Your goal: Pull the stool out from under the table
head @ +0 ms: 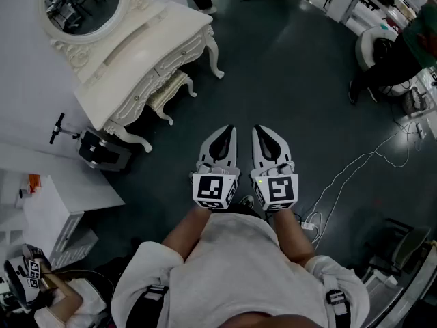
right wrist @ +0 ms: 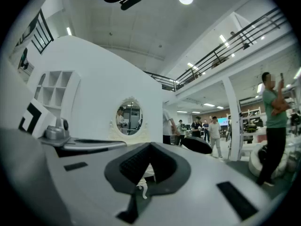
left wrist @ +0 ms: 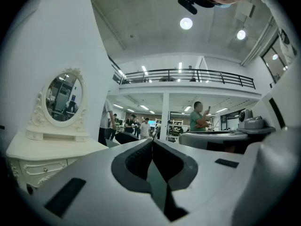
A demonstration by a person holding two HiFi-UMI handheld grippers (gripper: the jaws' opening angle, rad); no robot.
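A cream dressing table with carved legs and an oval mirror stands at the upper left of the head view. Tucked under it is the matching cream stool, with only its front edge and curved legs showing. My left gripper and right gripper are held side by side, level, over the dark floor, well short of the stool. Both are shut with nothing between the jaws. In the left gripper view the gripper has the table at its left. The right gripper faces the mirror.
A black device sits on the floor by the table's near end, with a white cabinet beyond it. White cables and a power strip lie at the right. A person stands at the upper right; several people stand far off.
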